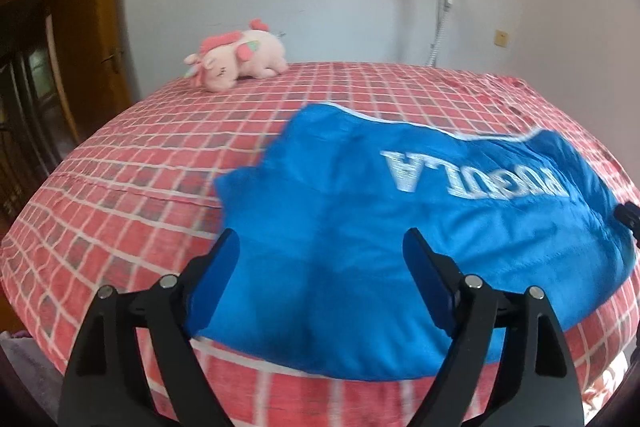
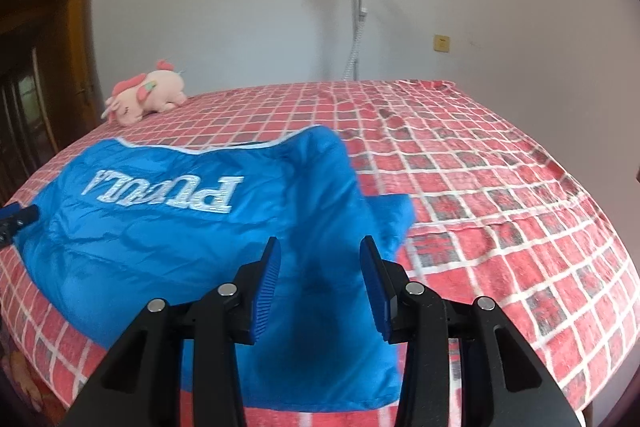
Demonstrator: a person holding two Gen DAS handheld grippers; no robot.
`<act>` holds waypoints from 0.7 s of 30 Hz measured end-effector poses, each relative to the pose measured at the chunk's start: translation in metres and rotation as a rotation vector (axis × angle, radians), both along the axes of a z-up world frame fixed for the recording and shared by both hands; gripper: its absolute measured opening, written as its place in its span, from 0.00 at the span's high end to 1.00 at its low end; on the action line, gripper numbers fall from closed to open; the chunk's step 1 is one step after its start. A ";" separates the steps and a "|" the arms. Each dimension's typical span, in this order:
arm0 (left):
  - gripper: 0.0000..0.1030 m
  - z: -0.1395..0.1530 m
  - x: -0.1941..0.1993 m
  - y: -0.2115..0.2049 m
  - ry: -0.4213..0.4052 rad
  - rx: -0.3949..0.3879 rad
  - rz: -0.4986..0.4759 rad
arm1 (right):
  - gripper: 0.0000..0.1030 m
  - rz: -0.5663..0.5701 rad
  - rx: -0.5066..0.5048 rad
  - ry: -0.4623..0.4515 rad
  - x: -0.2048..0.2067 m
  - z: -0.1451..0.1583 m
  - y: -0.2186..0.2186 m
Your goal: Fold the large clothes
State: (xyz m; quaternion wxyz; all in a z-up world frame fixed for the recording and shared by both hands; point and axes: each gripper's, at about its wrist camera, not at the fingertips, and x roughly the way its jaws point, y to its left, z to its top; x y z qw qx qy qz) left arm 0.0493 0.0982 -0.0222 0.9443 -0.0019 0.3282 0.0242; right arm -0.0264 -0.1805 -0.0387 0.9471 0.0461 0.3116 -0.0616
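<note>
A blue jacket [image 1: 360,227] with white lettering lies spread on the red checked bed [image 1: 160,155], its near hem hanging over the front edge. My left gripper [image 1: 320,239] is open and empty above the jacket's left part. In the right wrist view the same jacket [image 2: 180,235] lies left of centre on the bed [image 2: 500,207]. My right gripper [image 2: 318,247] is open and empty above the jacket's right part. The tip of the other gripper shows at the jacket's far side in each view [image 1: 628,215] [image 2: 16,217].
A pink plush toy [image 1: 240,61] lies at the bed's back left corner; it also shows in the right wrist view [image 2: 146,97]. A white wall with a metal stand [image 1: 440,7] is behind the bed. A wooden door [image 1: 80,27] is at left.
</note>
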 end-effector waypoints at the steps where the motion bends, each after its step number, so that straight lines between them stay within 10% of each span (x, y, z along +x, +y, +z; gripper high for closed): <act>1: 0.18 0.001 0.002 0.006 0.004 0.000 0.011 | 0.60 -0.006 0.001 0.004 0.001 -0.001 -0.002; 21: 0.09 -0.058 0.052 0.083 0.204 -0.388 -0.066 | 0.52 -0.025 0.052 0.085 0.020 -0.022 -0.016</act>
